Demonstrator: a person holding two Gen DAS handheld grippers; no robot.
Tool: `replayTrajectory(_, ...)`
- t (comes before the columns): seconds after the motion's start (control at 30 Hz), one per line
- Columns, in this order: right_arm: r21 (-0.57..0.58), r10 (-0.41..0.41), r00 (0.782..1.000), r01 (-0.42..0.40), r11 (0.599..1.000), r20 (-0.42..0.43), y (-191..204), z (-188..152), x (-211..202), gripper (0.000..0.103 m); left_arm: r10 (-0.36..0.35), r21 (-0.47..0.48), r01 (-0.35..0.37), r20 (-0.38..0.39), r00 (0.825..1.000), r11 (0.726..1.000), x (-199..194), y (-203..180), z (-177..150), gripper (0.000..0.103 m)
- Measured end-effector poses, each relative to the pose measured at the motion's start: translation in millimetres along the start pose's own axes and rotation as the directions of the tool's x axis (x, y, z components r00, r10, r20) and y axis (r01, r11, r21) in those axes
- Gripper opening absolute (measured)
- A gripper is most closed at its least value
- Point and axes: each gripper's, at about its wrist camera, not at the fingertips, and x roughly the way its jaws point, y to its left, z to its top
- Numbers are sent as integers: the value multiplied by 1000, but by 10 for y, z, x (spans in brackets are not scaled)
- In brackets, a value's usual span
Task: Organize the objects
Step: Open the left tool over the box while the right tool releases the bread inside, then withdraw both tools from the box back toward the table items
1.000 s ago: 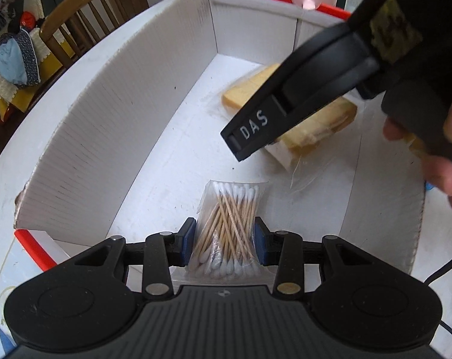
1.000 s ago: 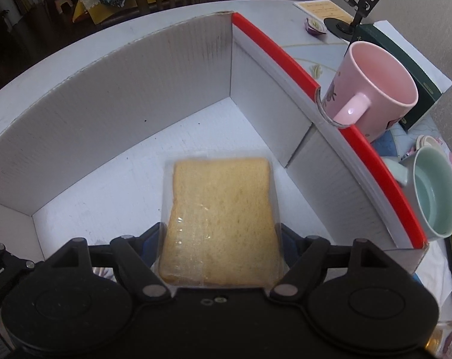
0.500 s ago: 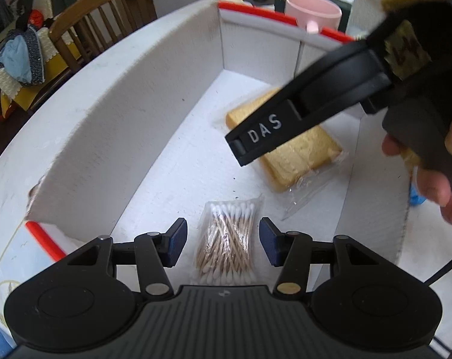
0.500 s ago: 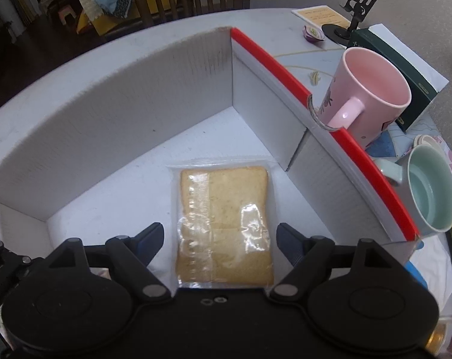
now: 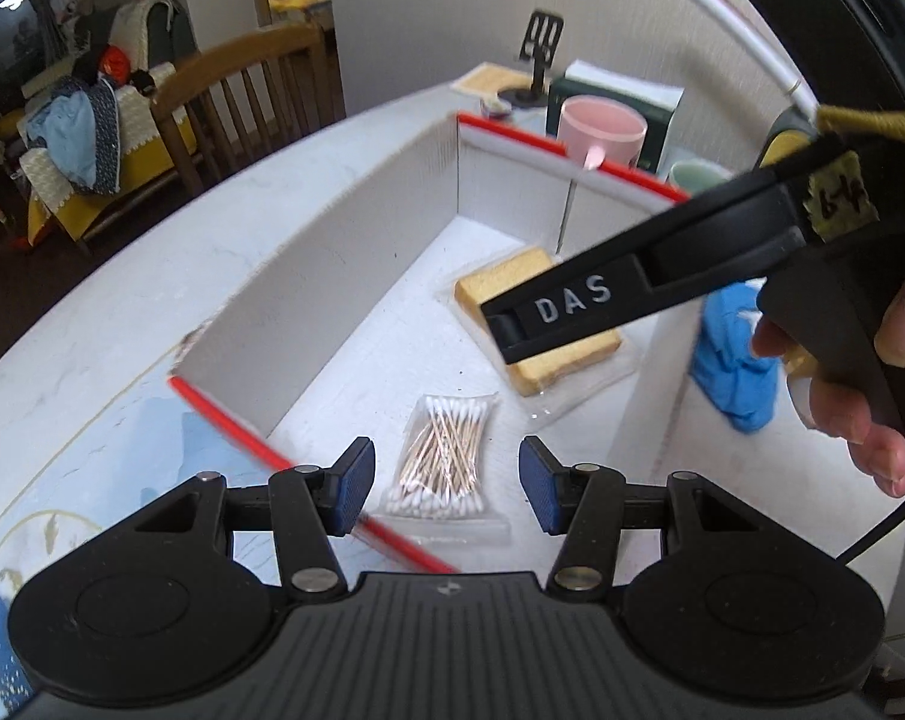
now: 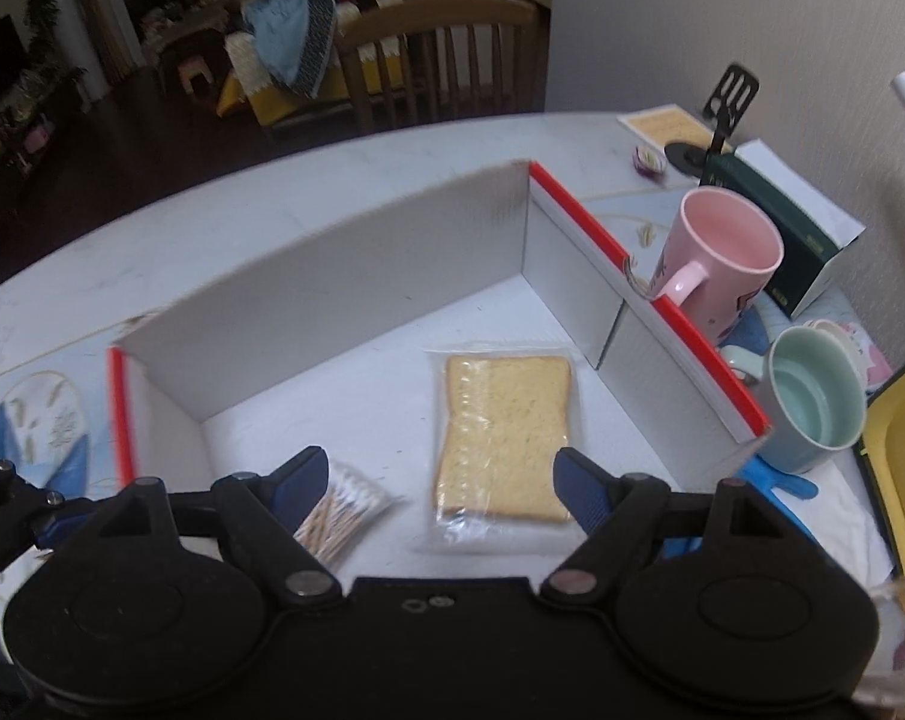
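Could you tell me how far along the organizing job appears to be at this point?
Done: the cotton swab packet and wrapped bread slice lie inside the white box. In hand: nothing; the left gripper and right gripper are open. Possibly left: the pink mug and green cup outside.

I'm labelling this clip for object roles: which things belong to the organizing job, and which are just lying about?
Job:
bag of cotton swabs
wrapped bread slice
white box

Lying about:
pink mug
green mug
dark green carton
phone stand
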Motion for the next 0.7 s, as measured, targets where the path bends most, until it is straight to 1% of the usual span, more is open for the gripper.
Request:
replayTrajectory(0.13, -18, 31, 998, -30, 999, 52, 95, -132, -321, 82, -20, -38, 21, 46, 999, 999, -308, 33, -103, 51)
replayTrajectory(0.23, -55, 40, 995, -34, 998, 97, 208, -261, -547, 82, -21, -51, 25, 77, 997, 998, -514, 52, -210, 51)
replayTrajectory(0.37, -75, 63, 987, -52, 996, 150, 350, -450, -813, 82, -18, -62, 25, 119, 993, 998, -839, 109, -413, 51)
replayTrajectory(0.5, -99, 87, 976, -69, 993, 198, 501, -664, -1043, 82, -9, -60, 18, 152, 988, 998, -1081, 148, -618, 51)
replayTrajectory(0.63, -100, 122, 969, -103, 990, 213, 639, -869, -1219, 84, -6, -86, 21, 170, 985, 996, -1294, 215, -805, 51)
replayTrajectory(0.7, -107, 126, 966, -104, 989, 225, 728, -986, -1311, 85, -2, -89, 19, 178, 984, 996, -1385, 244, -891, 52)
